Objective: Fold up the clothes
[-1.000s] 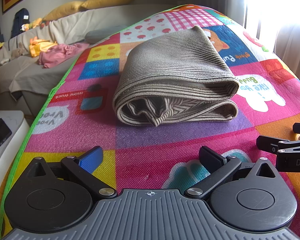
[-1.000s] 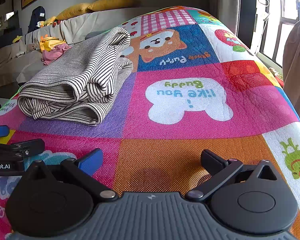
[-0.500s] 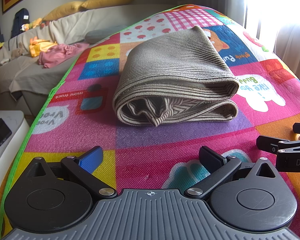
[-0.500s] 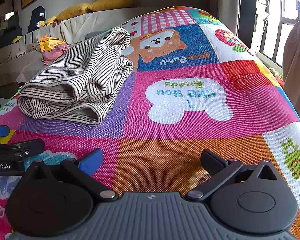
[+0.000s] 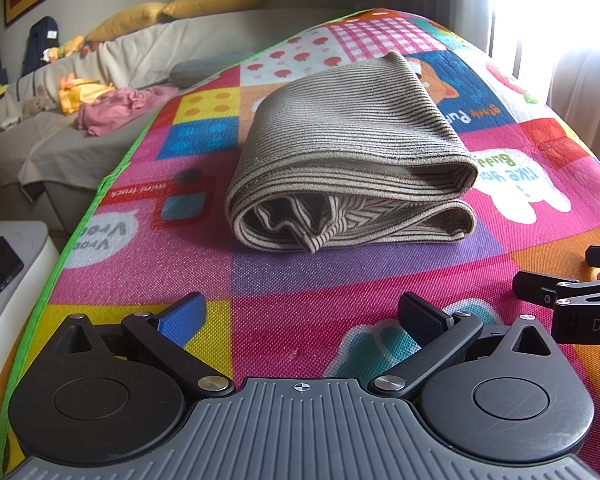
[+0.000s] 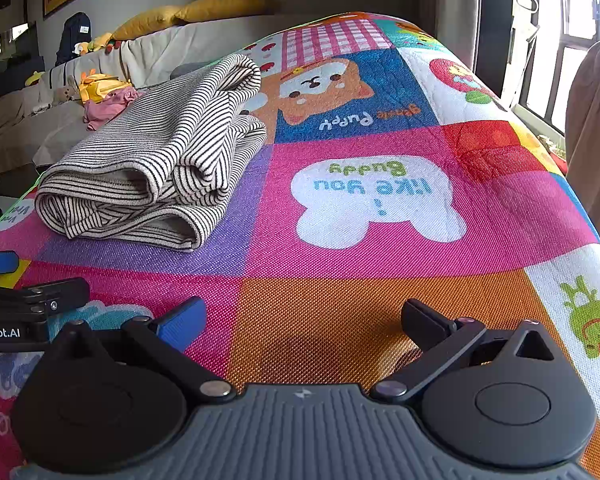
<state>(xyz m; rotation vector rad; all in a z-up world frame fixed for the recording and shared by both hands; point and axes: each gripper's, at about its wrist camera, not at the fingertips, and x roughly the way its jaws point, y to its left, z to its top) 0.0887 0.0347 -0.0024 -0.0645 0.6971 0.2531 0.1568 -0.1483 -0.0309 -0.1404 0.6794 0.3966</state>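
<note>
Striped knit garment [image 5: 348, 160], folded into a soft rounded bundle, lies on the woven, bright patchwork mat [image 5: 300, 320]. The left gripper [image 5: 300, 316] and right gripper [image 6: 304, 320] rest short of it, fingers spread wide, holding nothing.

A folded garment [image 5: 348, 160] lies on a play mat [image 5: 340, 280], toward the mat's left half. The left gripper [image 5: 300, 316] sits on the near part of the mat, straight in front of the garment and apart from it. The right gripper [image 6: 304, 320] sits just beside it to the right, with the garment ahead to its left. Beyond the mat's left edge stands a sofa [image 5: 80, 132] with clothes [image 5: 116, 104] on its seat and cushions [image 5: 180, 12] along its back. A phone [image 5: 1, 264] lies on a low surface left of the mat.
</note>
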